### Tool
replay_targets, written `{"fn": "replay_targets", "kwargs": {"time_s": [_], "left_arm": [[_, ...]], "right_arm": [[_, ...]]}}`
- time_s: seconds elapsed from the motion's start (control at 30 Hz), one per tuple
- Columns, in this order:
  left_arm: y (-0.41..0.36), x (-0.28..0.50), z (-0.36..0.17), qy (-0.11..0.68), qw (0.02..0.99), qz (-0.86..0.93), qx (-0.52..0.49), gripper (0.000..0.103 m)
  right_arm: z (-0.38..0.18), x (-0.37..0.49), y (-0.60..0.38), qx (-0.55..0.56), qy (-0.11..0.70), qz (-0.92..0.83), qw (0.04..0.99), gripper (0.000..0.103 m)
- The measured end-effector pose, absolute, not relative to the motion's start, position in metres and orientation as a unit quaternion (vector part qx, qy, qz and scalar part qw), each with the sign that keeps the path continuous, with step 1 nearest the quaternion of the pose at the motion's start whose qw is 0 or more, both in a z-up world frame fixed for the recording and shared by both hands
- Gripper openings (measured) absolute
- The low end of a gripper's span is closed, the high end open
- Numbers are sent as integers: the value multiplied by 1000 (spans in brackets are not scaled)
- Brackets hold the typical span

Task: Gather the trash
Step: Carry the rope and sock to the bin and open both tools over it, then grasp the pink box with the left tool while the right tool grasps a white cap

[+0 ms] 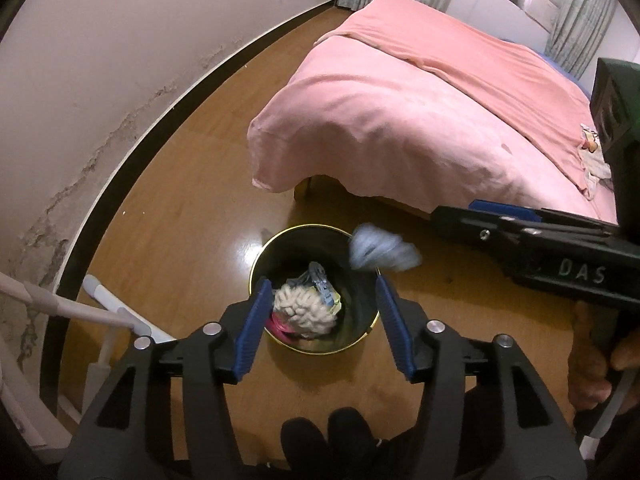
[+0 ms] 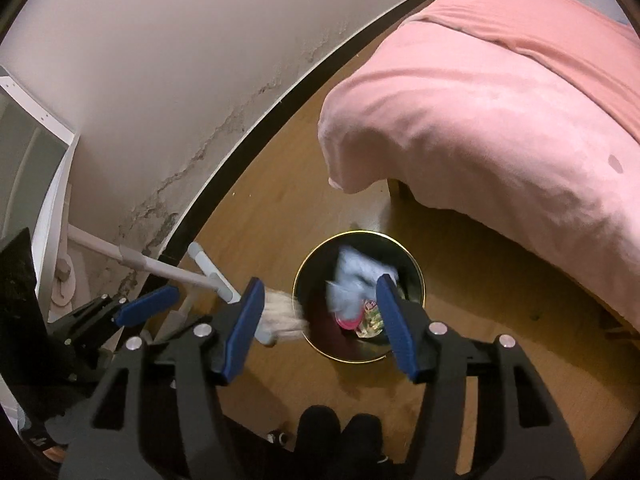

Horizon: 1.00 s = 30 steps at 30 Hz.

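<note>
Bedroom with wooden floor (image 1: 168,216), cracked white wall (image 1: 100,60) above a dark skirting board, pink-covered bed (image 1: 420,120) to the right. Between wall and bed, out on open floor and clear of both, a black waste bin (image 1: 362,304) with gold rim.

Left gripper (image 1: 322,320) above the bin, jaws spread, nothing between the pads; cream knitted wad (image 1: 304,308) and coloured wrappers seen inside the bin. Blurred pale-blue crumpled tissue (image 1: 384,254) in mid-air at the far rim.

Only in the right wrist view: same tissue (image 2: 356,280) inside the bin mouth, right gripper (image 2: 320,316) spread and empty, white mop handle (image 2: 160,268) against the wall.

Only in the left wrist view: curtains (image 1: 580,28), "DAS" on the right gripper's side
</note>
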<state>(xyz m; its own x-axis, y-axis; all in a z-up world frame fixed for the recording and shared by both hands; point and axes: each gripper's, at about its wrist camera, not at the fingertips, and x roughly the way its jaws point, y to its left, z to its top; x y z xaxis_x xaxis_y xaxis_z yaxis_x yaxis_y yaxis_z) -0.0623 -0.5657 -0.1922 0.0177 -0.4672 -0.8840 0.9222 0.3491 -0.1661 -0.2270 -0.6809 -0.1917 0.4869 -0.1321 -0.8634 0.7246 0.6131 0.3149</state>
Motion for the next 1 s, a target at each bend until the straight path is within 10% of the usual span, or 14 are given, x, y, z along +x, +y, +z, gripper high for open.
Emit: {"fn": "replay_targets", "kwargs": {"time_s": [0.23, 0.5, 1.0], "left_arm": [[-559, -60, -185, 472, 673, -519, 236, 55], [-521, -62, -127, 429, 705, -524, 209, 83], [-243, 60, -26, 384, 868, -306, 77, 90]], "right_arm": [[-182, -226, -677, 345, 422, -271, 793, 57], [-125, -219, -645, 308, 397, -264, 823, 62], [-30, -31, -438, 162, 385, -43, 908, 65]]}}
